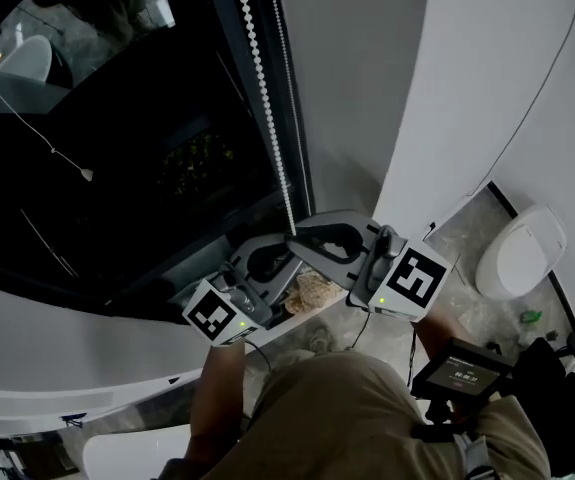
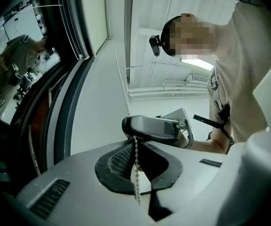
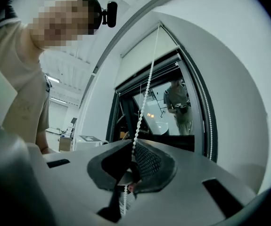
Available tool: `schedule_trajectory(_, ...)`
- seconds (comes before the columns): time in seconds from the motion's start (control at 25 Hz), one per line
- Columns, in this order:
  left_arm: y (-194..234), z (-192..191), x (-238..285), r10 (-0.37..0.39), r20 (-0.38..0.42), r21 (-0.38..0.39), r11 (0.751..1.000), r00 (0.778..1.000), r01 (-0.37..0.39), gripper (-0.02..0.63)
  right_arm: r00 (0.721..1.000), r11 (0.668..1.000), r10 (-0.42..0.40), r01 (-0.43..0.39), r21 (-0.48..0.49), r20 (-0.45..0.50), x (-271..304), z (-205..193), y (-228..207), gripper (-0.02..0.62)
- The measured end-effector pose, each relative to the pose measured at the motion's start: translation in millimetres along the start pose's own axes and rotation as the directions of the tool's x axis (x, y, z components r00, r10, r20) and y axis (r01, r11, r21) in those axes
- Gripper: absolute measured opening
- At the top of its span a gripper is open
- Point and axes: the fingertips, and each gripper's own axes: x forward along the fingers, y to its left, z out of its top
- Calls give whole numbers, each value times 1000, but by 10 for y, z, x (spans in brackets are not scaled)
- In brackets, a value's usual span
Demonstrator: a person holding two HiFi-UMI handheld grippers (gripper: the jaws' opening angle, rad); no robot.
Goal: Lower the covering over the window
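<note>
A white bead chain hangs down along the dark window frame. Both grippers meet at its lower end. My right gripper is the upper one and is shut on the chain. My left gripper sits just below it, also shut on the chain. In the left gripper view the chain runs between my left gripper's pads, with the right gripper just above. In the right gripper view the chain drops into my right gripper. The pale blind covers only the top of the window.
The dark window glass fills the left, above a white sill. A white wall rises on the right. A white oval object lies on the floor. A second chain strand runs down the frame.
</note>
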Motion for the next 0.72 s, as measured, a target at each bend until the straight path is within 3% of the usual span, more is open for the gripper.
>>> schedule_trajectory(0.32,-4,-143,35,-38,-10,-67,997,999,37,22,1000,999,-26,26,32,-18,-22,-42,-121,23)
schedule_trajectory(0.48,-28,-169,-37,-87,25,-114,990,996,89,25,999,990,-40,40,135,-3,-74,-104,-245,8)
schedule_trajectory(0.52,-10,-158,-94,-95,43,-135,986,995,100,33,999,985,-46,45,165,2,-89,-133,-289,6)
schedule_trajectory(0.6,88,-66,-223,-79,98,-184,978,992,97,138,999,978,-46,51,203,-28,-105,-276,-331,6)
schedule_trajectory(0.72,234,173,-256,-19,147,-156,987,989,42,155,997,968,-9,28,250,-76,-92,-527,-226,6)
